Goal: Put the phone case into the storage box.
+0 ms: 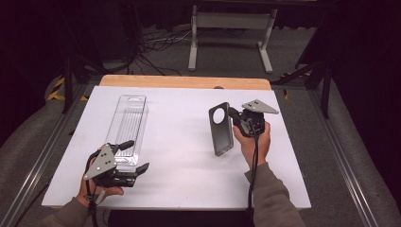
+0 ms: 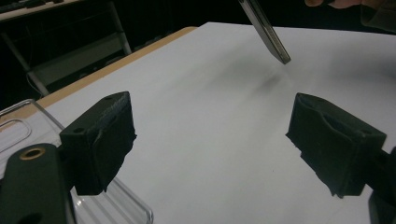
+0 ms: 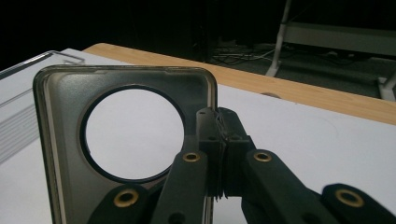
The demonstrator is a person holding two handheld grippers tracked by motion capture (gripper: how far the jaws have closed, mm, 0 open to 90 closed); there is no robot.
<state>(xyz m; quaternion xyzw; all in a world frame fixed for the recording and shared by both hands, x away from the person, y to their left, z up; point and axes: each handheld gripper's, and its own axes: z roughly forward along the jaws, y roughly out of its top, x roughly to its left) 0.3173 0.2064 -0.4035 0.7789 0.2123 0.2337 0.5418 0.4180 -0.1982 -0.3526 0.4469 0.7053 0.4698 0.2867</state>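
Nearest, the left gripper (image 1: 135, 156) hovers at the near left, jaws wide apart on nothing. Just beyond lies the long clear plastic box (image 1: 128, 125), nothing visible inside. On the right, the right gripper (image 1: 234, 118) pinches the dark phone case (image 1: 221, 128) by its edge, lifted off the white table (image 1: 184, 142), round camera cutout uppermost.

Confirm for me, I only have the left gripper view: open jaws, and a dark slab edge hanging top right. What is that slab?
Observer: A smoky phone case with a big round camera cutout, seen in the high view.
Operator: What's holding it?
Observer: The right gripper, jaws shut on the case's side edge next to the cutout.
Operator: And the clear plastic at my lower left?
Observer: A long clear plastic box lying lengthwise on the white table; the left gripper is at its near end.
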